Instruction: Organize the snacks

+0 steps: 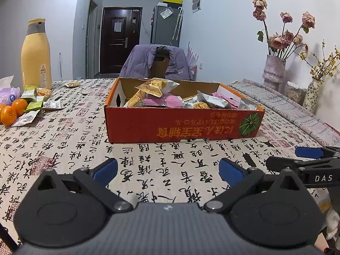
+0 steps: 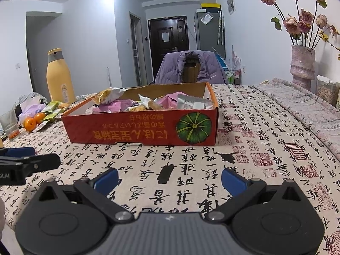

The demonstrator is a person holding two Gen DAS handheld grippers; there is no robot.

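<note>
At the frame's left edge I see loose snack packets [image 1: 31, 104] waiting on the counter [image 1: 85, 148], the red box [image 1: 182, 125] at centre collecting the rest, and my left tool [image 1: 167, 170] and right tool [image 2: 169, 179] both spread wide, empty, ready to fetch.

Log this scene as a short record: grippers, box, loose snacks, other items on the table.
left gripper: open, empty, over the tablecloth short of the box
right gripper: open, empty, beside the left one
box: red cardboard, open top, print upside down, holds many snack packets
loose snacks: small pile left of the box, one more packet farther back
oranges: beside the pile
bottle: yellow, upright, behind the pile
vase: pink, dried roses, far right
</note>
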